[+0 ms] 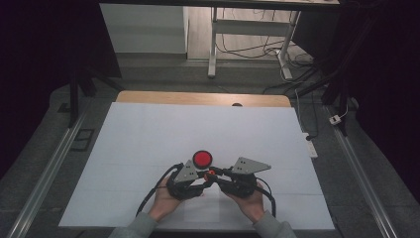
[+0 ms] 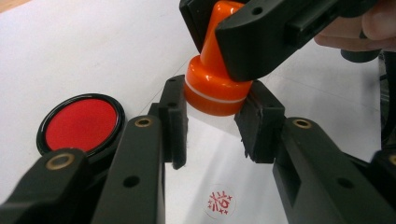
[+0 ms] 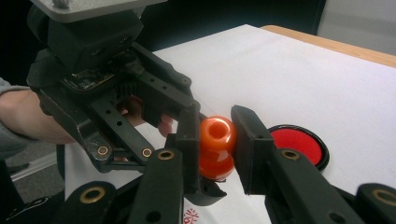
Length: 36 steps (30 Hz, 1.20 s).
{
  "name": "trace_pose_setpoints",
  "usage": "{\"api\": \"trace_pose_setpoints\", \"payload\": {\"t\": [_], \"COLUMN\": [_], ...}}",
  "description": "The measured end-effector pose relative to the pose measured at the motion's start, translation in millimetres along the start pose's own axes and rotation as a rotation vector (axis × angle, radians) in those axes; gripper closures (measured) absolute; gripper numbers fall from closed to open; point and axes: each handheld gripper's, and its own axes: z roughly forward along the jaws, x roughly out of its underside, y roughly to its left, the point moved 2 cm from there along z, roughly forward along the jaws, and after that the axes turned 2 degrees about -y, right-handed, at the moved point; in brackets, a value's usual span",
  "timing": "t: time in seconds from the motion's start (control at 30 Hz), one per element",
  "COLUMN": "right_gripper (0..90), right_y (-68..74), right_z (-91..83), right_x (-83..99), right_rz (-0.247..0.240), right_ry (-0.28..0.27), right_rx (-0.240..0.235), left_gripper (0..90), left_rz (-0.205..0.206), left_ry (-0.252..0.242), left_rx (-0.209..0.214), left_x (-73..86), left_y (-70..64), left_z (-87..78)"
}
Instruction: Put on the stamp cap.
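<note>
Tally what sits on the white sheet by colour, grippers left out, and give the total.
Orange: 1, the stamp, held at its handle by the right gripper, its base between the jaws of the left gripper.
Red in a black rim: 1, the ink pad.
Red print: 1, the stamped mark on the white sheet.
Total: 3

Both black grippers carry grey three-cornered plates, brass-ringed screws and trailing black cables; the person wears grey sleeves [image 1: 141,225].
</note>
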Motion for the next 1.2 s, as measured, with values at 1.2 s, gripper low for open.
{"api": "trace_pose_setpoints", "payload": {"t": [1.2], "right_gripper": [72.6], "right_y": [-3.6], "right_z": [-3.6], "right_x": [-2.2], "right_rz": [-0.003], "right_ry": [-0.011], "right_rx": [0.013], "left_gripper": [32.5], "left_rz": [-0.001], "left_ry": [0.056], "left_rx": [-0.019], "left_x": [5.8], "left_y": [8.4], "left_z": [-5.3]}}
